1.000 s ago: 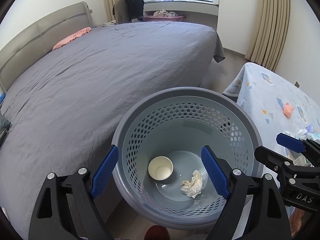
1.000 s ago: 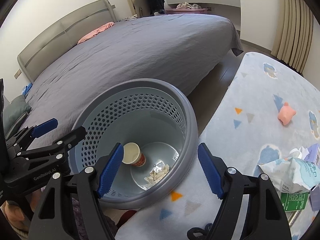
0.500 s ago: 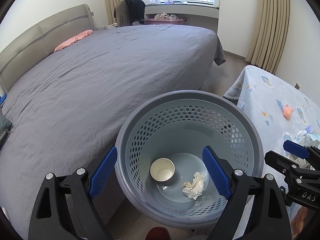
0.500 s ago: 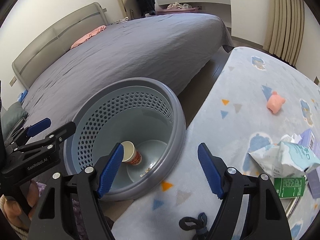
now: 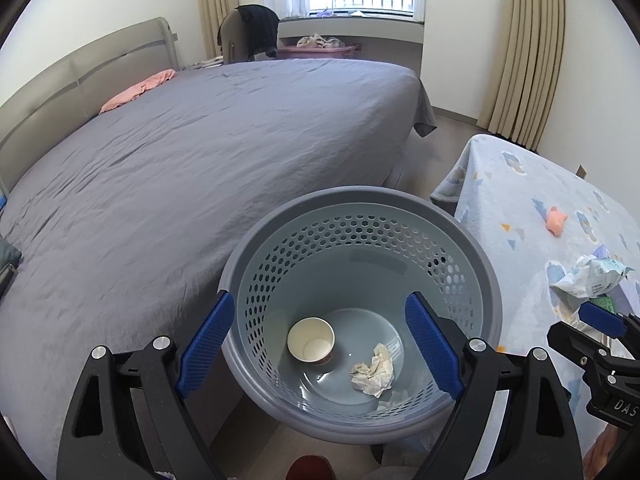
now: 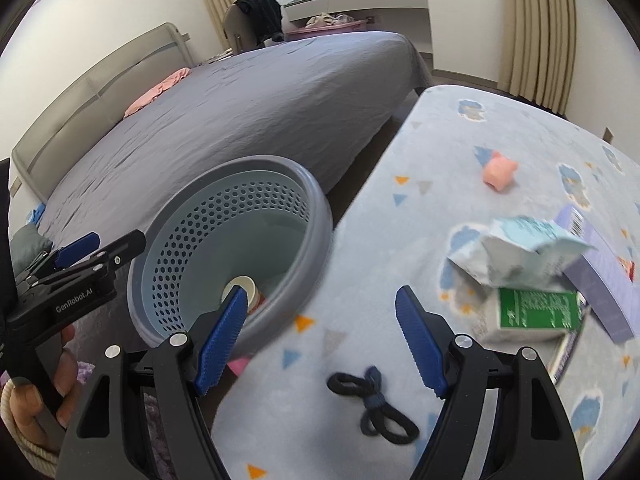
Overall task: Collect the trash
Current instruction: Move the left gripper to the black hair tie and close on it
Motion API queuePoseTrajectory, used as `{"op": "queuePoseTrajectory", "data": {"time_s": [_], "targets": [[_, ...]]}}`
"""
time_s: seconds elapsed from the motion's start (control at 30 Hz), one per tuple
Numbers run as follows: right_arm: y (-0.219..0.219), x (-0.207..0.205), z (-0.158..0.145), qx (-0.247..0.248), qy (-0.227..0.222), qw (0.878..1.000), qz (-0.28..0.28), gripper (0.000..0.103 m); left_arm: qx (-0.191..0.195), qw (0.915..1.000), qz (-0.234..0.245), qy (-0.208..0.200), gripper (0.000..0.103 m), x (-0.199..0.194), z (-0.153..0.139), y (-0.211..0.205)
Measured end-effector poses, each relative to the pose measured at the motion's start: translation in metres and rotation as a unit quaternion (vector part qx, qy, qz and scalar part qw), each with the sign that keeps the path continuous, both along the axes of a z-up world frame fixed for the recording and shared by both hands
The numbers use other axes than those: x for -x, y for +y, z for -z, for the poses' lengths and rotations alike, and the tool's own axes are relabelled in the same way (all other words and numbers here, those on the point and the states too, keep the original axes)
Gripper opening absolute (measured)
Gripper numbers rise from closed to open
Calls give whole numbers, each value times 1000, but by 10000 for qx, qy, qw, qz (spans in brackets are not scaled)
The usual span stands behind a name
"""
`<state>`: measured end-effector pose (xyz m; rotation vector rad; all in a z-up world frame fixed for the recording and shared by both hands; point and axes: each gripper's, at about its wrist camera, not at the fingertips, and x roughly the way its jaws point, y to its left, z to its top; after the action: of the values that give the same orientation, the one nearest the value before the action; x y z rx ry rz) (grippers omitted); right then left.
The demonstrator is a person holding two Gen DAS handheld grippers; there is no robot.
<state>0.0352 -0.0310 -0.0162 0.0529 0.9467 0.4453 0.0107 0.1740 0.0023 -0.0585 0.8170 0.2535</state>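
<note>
A grey perforated basket [image 5: 486,276] stands on the floor between the bed and the table; it also shows in the right wrist view [image 6: 320,220]. Inside lie a paper cup [image 5: 311,340] and a crumpled tissue [image 5: 373,370]. My left gripper [image 5: 320,344] is open and empty above the basket. My right gripper [image 6: 320,338] is open and empty over the table's near edge. On the table lie a crumpled pale blue wrapper [image 6: 520,248], a green carton [image 6: 536,310] and a purple box [image 6: 604,276].
The table has a light blue patterned cloth [image 6: 440,152]. A pink pig toy [image 6: 498,170] and dark hair ties [image 6: 374,408] lie on it. A large grey bed [image 5: 200,152] fills the left. Curtains [image 5: 524,48] hang at the back right.
My right gripper has swung right, away from the basket and over the table, toward the wrapper and carton. My left gripper has drawn back a little; the basket's contents stay put.
</note>
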Motion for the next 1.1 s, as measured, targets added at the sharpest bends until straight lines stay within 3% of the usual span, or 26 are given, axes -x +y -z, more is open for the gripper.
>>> {"op": "queuePoseTrajectory", "data": {"time_s": [0.43,1.1], "targets": [[-83,44,0,68,-55,9960,887,73,45,9980,625,30,86,14,0,-51],[-178,95,23,286,36,9815,1892,73,-42,9878,1509,390,88,37,37,-159]]}}
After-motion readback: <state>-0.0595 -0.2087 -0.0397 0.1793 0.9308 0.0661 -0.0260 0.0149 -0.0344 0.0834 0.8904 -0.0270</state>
